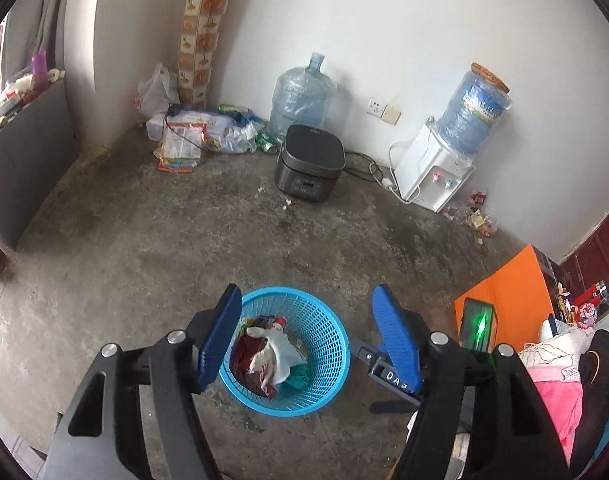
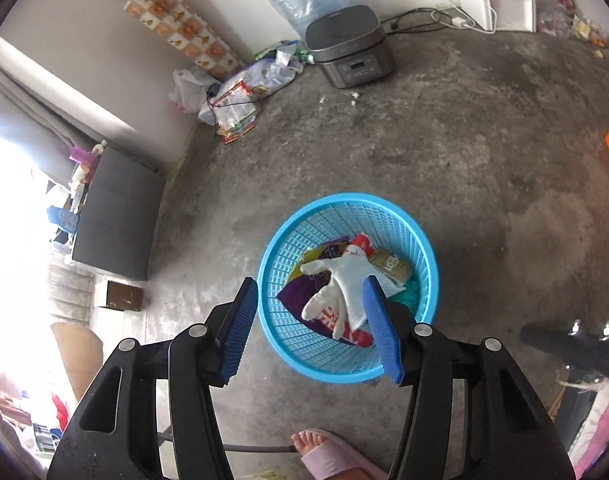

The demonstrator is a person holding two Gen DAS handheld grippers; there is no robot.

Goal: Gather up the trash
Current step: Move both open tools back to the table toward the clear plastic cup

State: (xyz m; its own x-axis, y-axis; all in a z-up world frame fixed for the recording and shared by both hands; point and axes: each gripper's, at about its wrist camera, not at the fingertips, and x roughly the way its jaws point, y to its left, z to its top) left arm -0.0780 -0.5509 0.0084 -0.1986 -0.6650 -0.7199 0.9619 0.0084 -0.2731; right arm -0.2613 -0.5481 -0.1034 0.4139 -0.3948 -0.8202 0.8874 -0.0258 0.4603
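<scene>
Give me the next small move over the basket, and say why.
Probably lift both grippers clear and head for the loose wrappers beside the water dispenser. The left gripper and right gripper stand open and empty, and the white glove already lies in the blue basket.

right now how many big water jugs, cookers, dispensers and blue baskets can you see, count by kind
water jugs: 2, one on the floor, one on the dispenser
water dispenser: 1
cooker: 1
blue basket: 1
total: 5
</scene>
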